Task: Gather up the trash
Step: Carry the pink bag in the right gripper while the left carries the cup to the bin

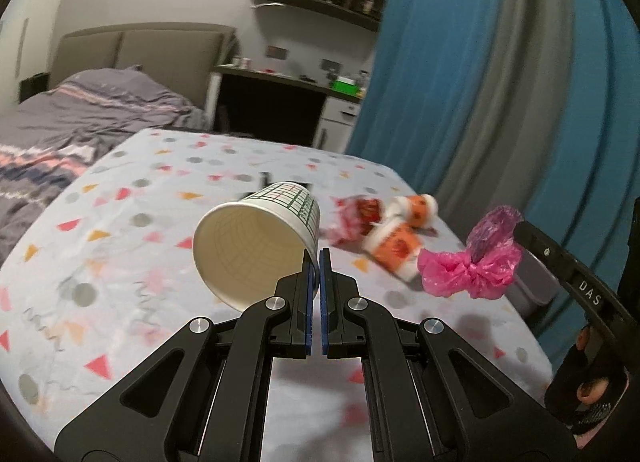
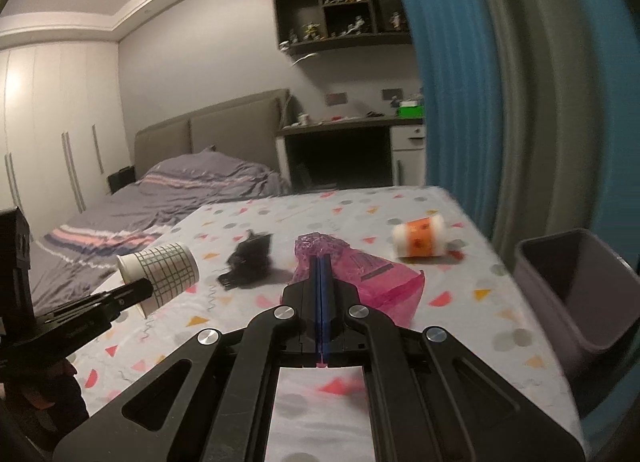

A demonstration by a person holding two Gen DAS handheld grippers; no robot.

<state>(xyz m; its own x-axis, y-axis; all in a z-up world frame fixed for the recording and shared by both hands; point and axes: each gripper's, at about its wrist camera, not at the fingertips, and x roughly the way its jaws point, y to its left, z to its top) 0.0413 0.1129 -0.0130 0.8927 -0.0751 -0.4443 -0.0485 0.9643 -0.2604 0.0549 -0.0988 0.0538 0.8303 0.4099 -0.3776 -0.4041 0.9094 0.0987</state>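
My left gripper [image 1: 319, 258] is shut on the rim of a white paper cup [image 1: 256, 242] with a green grid print and holds it tilted above the table; the cup also shows in the right wrist view [image 2: 160, 274]. My right gripper [image 2: 321, 262] is shut on a pink plastic bag [image 2: 360, 282], also seen in the left wrist view [image 1: 472, 270]. On the table lie orange-and-white bottles [image 1: 396, 250], a red wrapper [image 1: 358, 218] and a black crumpled item [image 2: 250, 258]. One orange bottle [image 2: 418, 240] shows in the right wrist view.
A grey bin [image 2: 576, 290] stands at the table's right edge, beside a blue curtain [image 2: 452, 82]. The tablecloth [image 1: 120, 222] is patterned with triangles and dots. A bed [image 2: 180, 190] and a desk [image 2: 344, 130] are behind the table.
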